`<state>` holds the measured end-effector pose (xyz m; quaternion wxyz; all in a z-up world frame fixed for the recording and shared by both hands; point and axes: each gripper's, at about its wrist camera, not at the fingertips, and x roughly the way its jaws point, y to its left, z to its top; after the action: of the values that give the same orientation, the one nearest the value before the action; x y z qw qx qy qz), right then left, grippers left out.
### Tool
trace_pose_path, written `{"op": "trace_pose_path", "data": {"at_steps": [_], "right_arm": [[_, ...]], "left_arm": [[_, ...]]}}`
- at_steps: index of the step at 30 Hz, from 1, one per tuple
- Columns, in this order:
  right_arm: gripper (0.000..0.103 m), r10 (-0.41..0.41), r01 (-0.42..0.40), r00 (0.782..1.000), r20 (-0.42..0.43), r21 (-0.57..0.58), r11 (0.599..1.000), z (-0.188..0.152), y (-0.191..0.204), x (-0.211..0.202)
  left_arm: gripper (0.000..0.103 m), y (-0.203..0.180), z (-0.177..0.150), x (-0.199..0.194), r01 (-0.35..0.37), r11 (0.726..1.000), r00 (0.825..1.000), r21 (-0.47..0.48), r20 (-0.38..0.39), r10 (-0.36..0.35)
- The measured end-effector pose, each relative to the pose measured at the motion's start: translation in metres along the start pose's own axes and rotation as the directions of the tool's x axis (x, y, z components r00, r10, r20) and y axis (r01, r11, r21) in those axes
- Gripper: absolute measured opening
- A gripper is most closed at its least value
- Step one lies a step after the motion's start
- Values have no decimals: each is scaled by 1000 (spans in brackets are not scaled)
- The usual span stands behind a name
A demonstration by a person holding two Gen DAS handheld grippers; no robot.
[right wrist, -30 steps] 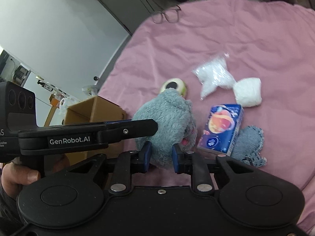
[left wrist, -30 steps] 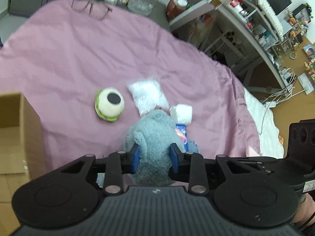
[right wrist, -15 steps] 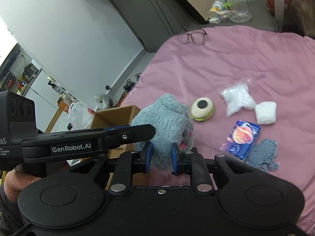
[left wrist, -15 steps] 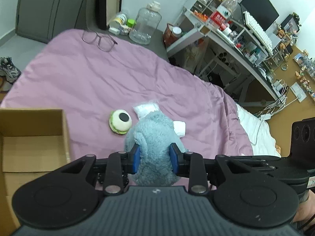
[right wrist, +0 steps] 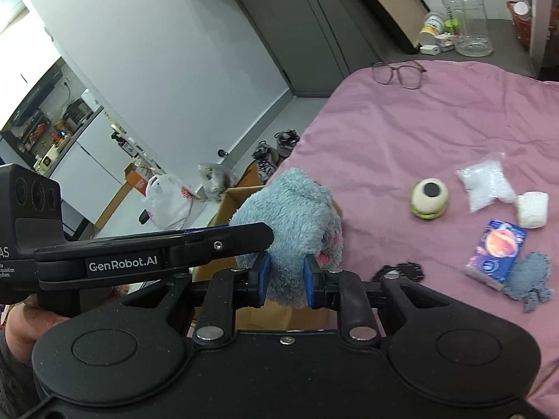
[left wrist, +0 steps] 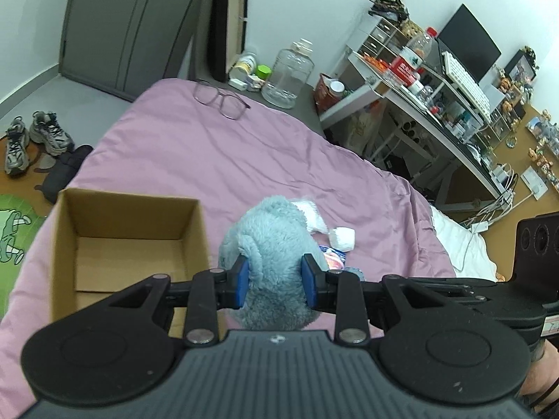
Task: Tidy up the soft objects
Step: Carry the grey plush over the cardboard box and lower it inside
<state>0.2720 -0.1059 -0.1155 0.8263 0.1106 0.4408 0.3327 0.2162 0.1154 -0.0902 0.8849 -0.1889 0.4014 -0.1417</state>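
Observation:
Both grippers are shut on a fluffy grey-blue plush toy [left wrist: 276,244], held in the air above the pink bedspread [left wrist: 195,153]. My left gripper [left wrist: 276,281] clamps it from one side and my right gripper [right wrist: 283,277] from the other; the plush also shows in the right wrist view [right wrist: 290,216]. An open, empty cardboard box [left wrist: 122,241] sits just left of the plush. On the bed lie a green one-eyed ball toy [right wrist: 429,197], a clear bag of white filling [right wrist: 487,183], a white soft roll [right wrist: 531,208], a blue tissue pack [right wrist: 496,253] and a small grey plush piece [right wrist: 529,277].
Glasses [left wrist: 220,99] lie at the far end of the bed. A clear jug [left wrist: 288,73] and small jars stand on the floor beyond. A cluttered desk [left wrist: 436,97] is at the right; shoes [left wrist: 31,139] are on the floor at the left.
Both grippers have lifted the plush off the bed and carried it left toward the cardboard box, which now shows fully open beside it. The other items stay where they were.

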Motion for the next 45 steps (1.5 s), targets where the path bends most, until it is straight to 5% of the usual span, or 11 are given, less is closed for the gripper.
{"op": "trace_pose_path", "data": {"at_steps": [17, 45], "right_arm": [[22, 46, -46, 998, -37, -6, 999, -1, 44, 56], [22, 30, -24, 986, -162, 38, 999, 9, 37, 134]], "left_arm": [[31, 61, 2, -24, -72, 997, 997, -21, -1, 72], [29, 144, 12, 26, -114, 985, 992, -131, -65, 106]]}}
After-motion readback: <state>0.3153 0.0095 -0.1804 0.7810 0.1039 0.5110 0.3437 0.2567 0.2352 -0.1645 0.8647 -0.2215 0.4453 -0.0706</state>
